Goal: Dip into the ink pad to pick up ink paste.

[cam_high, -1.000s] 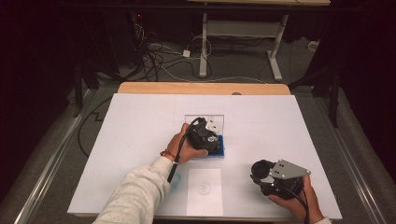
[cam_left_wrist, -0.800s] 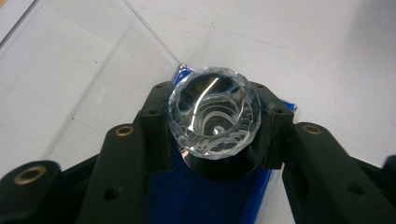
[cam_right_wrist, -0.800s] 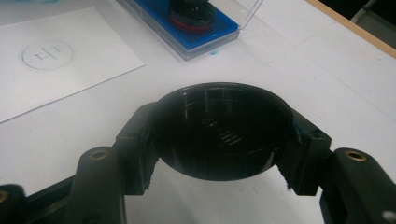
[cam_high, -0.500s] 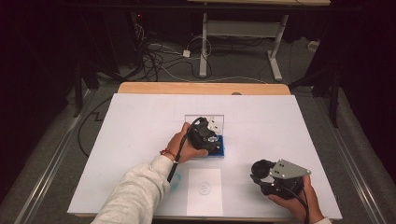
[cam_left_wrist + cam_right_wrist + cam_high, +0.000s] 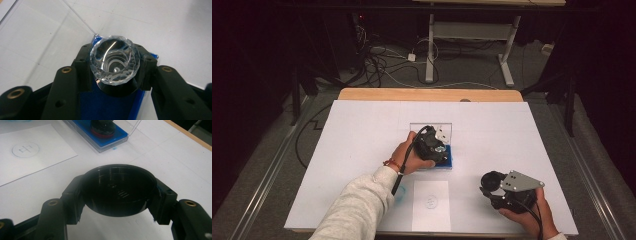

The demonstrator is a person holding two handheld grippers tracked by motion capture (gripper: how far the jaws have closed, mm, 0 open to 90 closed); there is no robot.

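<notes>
A white table [image 5: 362,150] with a wooden far edge stood in a dark room, with cables on the floor and a light desk frame beyond it. A sheet of paper [image 5: 430,205] printed with a circle lay near the table's near edge.

The left hand [image 5: 409,157] reached from the near left toward the middle of the table, its sleeve pale. The left gripper [image 5: 113,66] had its jaws closed on a faceted clear knob [image 5: 113,62], which sat on a dark base over the blue pad [image 5: 110,105] of an open clear case [image 5: 432,129].

The right hand [image 5: 527,217] rested at the near right corner. The right gripper [image 5: 117,192] had its jaws clamped round a round black cap [image 5: 117,187], held open side up just above the white surface, well apart from the blue pad.
</notes>
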